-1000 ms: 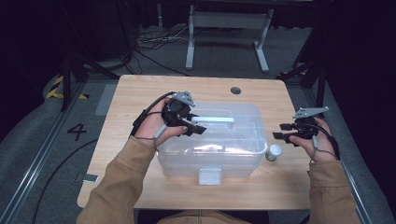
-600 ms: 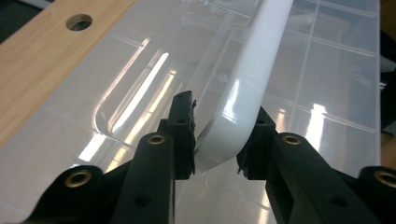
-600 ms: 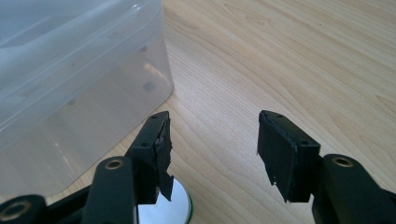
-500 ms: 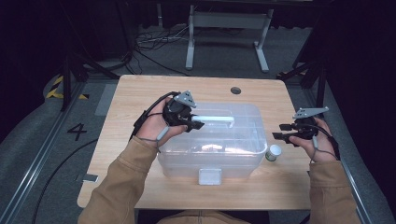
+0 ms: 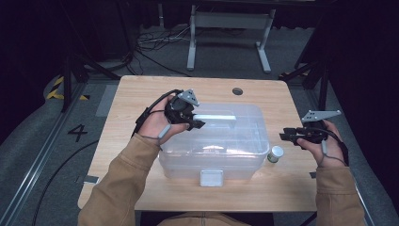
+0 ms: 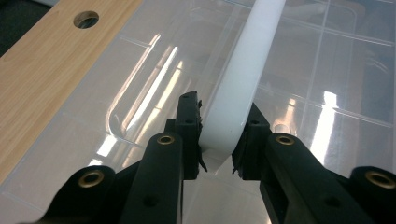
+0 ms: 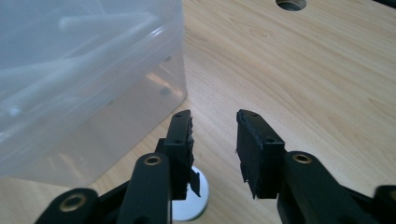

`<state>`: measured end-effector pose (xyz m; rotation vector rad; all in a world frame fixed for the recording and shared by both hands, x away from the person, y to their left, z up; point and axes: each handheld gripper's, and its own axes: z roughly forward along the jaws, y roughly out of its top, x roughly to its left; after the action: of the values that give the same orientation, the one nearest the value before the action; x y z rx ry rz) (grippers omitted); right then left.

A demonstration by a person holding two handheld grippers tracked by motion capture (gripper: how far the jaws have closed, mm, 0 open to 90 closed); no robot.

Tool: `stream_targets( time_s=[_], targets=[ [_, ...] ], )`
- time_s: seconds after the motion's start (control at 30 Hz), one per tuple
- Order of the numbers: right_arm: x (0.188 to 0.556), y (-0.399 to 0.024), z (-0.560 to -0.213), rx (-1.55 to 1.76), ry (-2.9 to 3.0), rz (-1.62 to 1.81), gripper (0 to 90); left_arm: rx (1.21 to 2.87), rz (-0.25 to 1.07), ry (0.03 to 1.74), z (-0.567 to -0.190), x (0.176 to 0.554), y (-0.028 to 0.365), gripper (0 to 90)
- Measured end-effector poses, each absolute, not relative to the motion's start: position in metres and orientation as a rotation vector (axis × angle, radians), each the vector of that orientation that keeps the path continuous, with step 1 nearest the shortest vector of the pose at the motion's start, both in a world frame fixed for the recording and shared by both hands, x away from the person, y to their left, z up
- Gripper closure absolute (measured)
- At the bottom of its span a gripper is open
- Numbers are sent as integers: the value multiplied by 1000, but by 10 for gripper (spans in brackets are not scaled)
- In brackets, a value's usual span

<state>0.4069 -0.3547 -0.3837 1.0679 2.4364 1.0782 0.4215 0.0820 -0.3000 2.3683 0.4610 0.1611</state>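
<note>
A clear plastic bin (image 5: 235,146) with a clear lid (image 6: 327,70) stands mid-table. A white handle (image 5: 217,117) lies along the top of the lid. My left gripper (image 5: 197,123) is at the handle's left end. In the left gripper view its jaws have just been closing, and the pads now press on both sides of the white handle (image 6: 243,70). My right gripper (image 5: 285,135) hovers to the right of the bin (image 7: 70,93). The right gripper's (image 7: 215,122) jaws have just been closing too, but they stand apart with nothing between them.
A small white-capped jar (image 5: 275,154) stands on the wooden table (image 5: 141,94) by the bin's right front corner, below my right gripper's left jaw (image 7: 189,203). A white latch (image 5: 211,177) sits on the bin's front. A cable hole (image 5: 237,91) lies behind the bin.
The left jaws have drawn in onto the white handle. Both hands stay about where they were.
</note>
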Motion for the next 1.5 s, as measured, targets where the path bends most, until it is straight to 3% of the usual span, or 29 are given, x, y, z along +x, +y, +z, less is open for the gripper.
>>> stream_targets(
  time_s=[0.4, 0.9, 1.5],
  targets=[
    [382, -356, -366, 1044, 2441, 1210, 897, 2385, 135, 478, -288, 433, 82, 756],
    [357, -338, -356, 862, 2553, 1294, 900, 2371, 58, 509, -280, 450, 84, 755],
    [350, -306, -368, 714, 2708, 1281, 900, 2371, 36, 518, -273, 459, 84, 755]
  ],
)
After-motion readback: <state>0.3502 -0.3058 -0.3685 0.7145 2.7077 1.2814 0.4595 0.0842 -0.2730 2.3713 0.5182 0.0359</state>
